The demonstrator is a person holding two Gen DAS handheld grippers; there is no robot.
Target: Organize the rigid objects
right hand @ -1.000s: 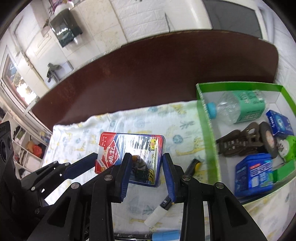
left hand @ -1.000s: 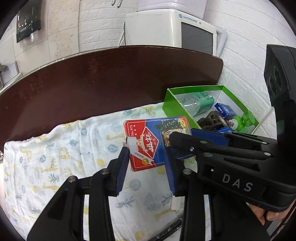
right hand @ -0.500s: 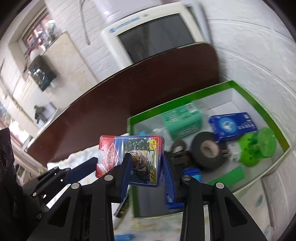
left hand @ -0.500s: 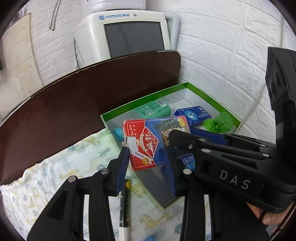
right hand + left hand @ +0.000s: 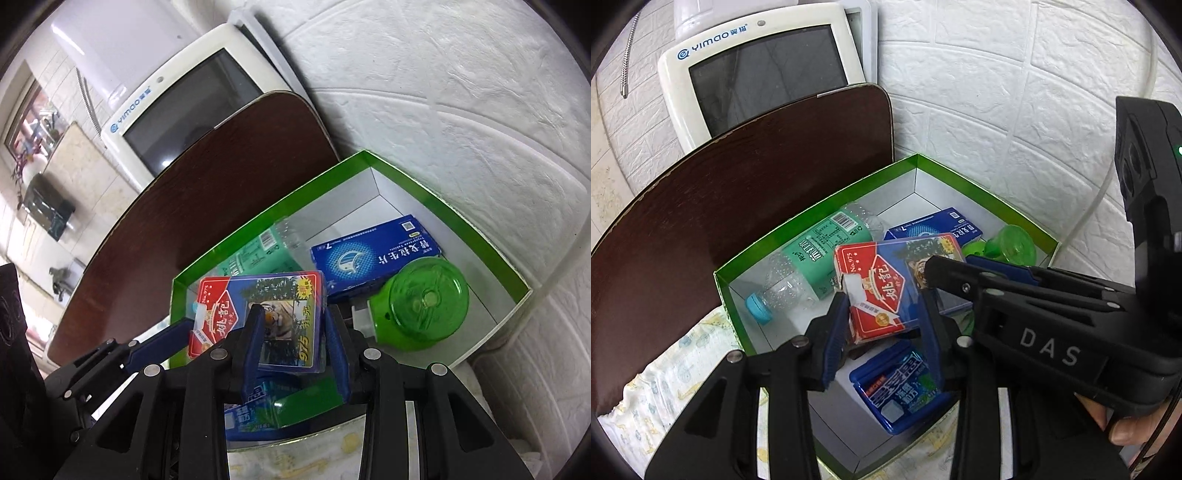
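A red and blue pack of playing cards point(image 5: 882, 291) is held by both grippers at once, above the green box point(image 5: 820, 201). My left gripper point(image 5: 882, 328) is shut on its red end. My right gripper point(image 5: 295, 343) is shut on its blue end, with the pack point(image 5: 266, 314) showing between its fingers. The right gripper's body crosses the left wrist view at the right. The box point(image 5: 436, 195) holds a plastic bottle point(image 5: 812, 266), a blue carton point(image 5: 373, 254), a green round item point(image 5: 424, 299) and a blue case point(image 5: 901, 387).
The box sits at the corner of a dark brown table point(image 5: 738, 177), on a giraffe-print cloth point(image 5: 676, 376). A white brick wall point(image 5: 1015, 110) is right behind it. A white monitor point(image 5: 764, 70) stands beyond the table's far edge.
Both grippers have carried the card pack from over the cloth to the right, and it is now over the open green box. Both stay shut on it.
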